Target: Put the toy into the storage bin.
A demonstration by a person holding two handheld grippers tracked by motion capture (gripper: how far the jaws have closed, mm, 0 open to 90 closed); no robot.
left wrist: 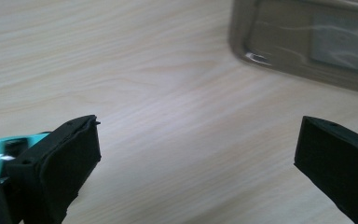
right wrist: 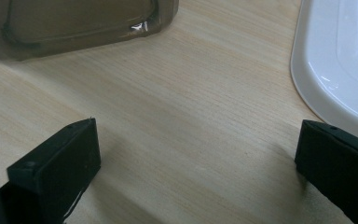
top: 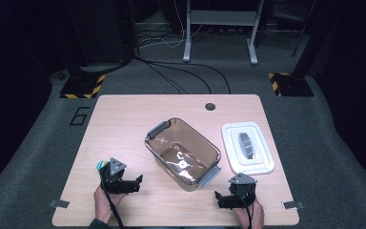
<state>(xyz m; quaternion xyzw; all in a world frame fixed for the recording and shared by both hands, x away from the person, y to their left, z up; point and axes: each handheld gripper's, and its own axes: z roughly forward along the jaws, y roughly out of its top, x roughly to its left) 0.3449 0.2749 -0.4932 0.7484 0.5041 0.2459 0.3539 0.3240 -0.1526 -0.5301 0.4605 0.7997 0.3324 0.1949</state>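
Smoky brown and see-through, the plastic tub [top: 183, 153] sits uncovered at the middle of the wooden surface [top: 124, 119], turned at an angle, with a grey latch handle at its 11 o'clock end and another at its 5 o'clock end. Something small and pale lies on its floor, too blurred to tell what. Toward 3 o'clock from it, just apart, the white lid [top: 248, 148] lies flat with a dark grip at its centre. The left tongs [top: 131, 183] rest near the surface's 7 o'clock edge, released, jaws spread wide over bare wood, a corner of the tub beyond them. The right tongs [top: 221, 199] rest near 5 o'clock, likewise spread and grasping nothing, between the tub's corner and the lid's rim.
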